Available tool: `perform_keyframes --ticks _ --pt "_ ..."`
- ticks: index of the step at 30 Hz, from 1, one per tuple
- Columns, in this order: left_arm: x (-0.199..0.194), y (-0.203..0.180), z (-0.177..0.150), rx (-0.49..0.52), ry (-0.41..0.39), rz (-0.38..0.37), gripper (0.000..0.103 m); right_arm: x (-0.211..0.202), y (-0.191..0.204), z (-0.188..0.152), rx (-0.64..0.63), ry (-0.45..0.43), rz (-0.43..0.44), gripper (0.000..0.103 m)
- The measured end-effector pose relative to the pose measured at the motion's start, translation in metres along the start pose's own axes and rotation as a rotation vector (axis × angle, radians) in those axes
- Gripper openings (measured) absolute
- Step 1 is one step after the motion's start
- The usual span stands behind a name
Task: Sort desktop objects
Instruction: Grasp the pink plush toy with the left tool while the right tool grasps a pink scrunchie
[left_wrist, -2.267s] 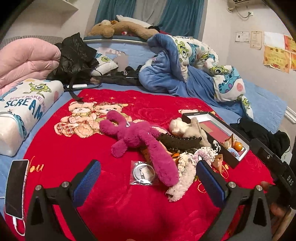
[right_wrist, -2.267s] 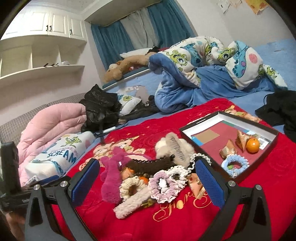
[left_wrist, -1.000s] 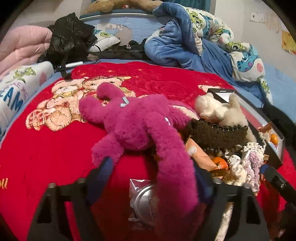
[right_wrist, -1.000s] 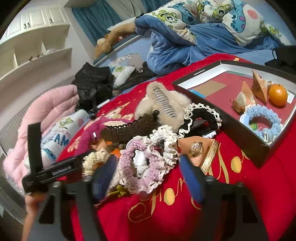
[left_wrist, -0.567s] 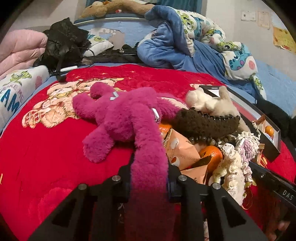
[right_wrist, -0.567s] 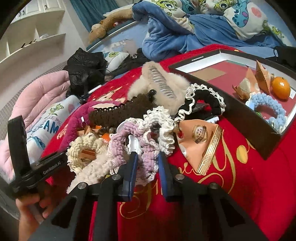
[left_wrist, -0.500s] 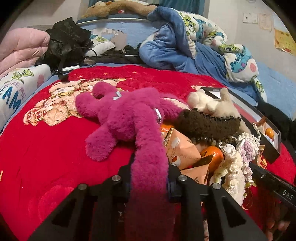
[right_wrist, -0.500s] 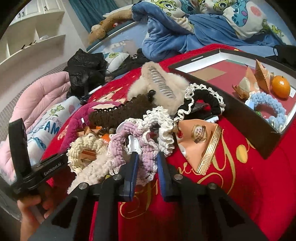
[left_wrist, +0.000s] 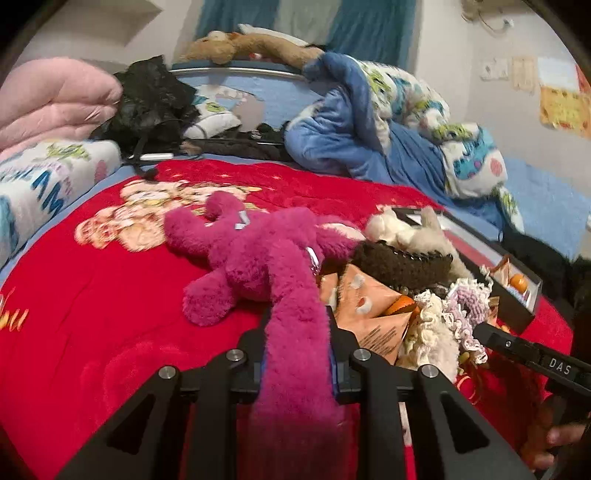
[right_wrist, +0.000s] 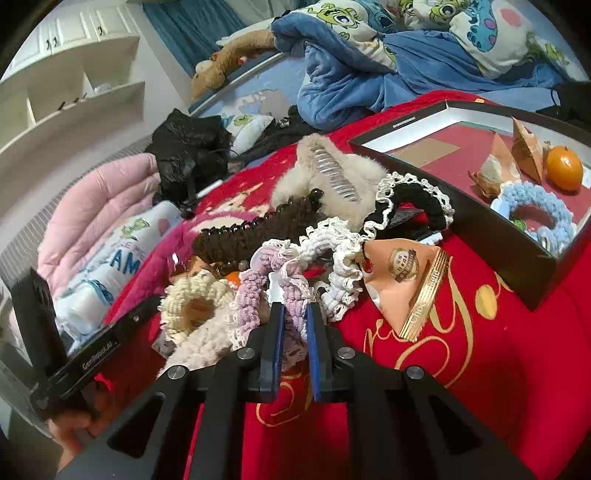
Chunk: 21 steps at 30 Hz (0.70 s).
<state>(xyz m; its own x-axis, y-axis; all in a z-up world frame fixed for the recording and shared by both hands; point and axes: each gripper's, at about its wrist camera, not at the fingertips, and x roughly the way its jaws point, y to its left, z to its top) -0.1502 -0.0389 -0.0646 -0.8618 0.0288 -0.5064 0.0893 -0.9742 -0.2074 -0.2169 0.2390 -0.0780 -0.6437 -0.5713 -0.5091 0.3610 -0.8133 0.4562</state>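
Observation:
A magenta plush toy (left_wrist: 258, 258) lies on the red blanket (left_wrist: 92, 295). My left gripper (left_wrist: 297, 317) is shut on its long limb, which fills the gap between the pads. In the right wrist view a heap of hair things sits at centre. My right gripper (right_wrist: 293, 310) is shut on a lilac crocheted scrunchie (right_wrist: 255, 291) at the heap's near edge. A black box tray (right_wrist: 498, 236) at the right holds an orange (right_wrist: 564, 168), a blue scrunchie (right_wrist: 535, 210) and folded packets.
The heap also holds a brown claw clip (right_wrist: 255, 229), a beige fluffy clip (right_wrist: 332, 173), a cream scrunchie (right_wrist: 192, 295), a black-and-white scrunchie (right_wrist: 410, 199) and a peach packet (right_wrist: 399, 273). Pillows, a pink quilt (left_wrist: 48, 96) and blue bedding (left_wrist: 351, 140) ring the blanket.
Both grippers came down from above the blanket with jaws wide and shut: the left on the plush toy's limb, the right on the lilac scrunchie. The left view has since shifted sideways.

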Motion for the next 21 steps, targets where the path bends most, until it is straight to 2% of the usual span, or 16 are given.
perform_keyframes --ticks 5,12,21 --pt "-0.020 0.021 -0.010 -0.098 -0.012 -0.009 0.024 -0.009 0.000 -0.005 0.003 0.000 0.034 0.012" --pt "-0.058 0.013 -0.030 -0.016 -0.049 0.054 0.023 -0.033 -0.002 -0.019 0.028 -0.038 0.049 0.012" --pt "-0.110 0.026 -0.048 -0.061 -0.070 0.094 0.023 -0.062 -0.002 -0.035 0.025 -0.079 0.018 0.012"
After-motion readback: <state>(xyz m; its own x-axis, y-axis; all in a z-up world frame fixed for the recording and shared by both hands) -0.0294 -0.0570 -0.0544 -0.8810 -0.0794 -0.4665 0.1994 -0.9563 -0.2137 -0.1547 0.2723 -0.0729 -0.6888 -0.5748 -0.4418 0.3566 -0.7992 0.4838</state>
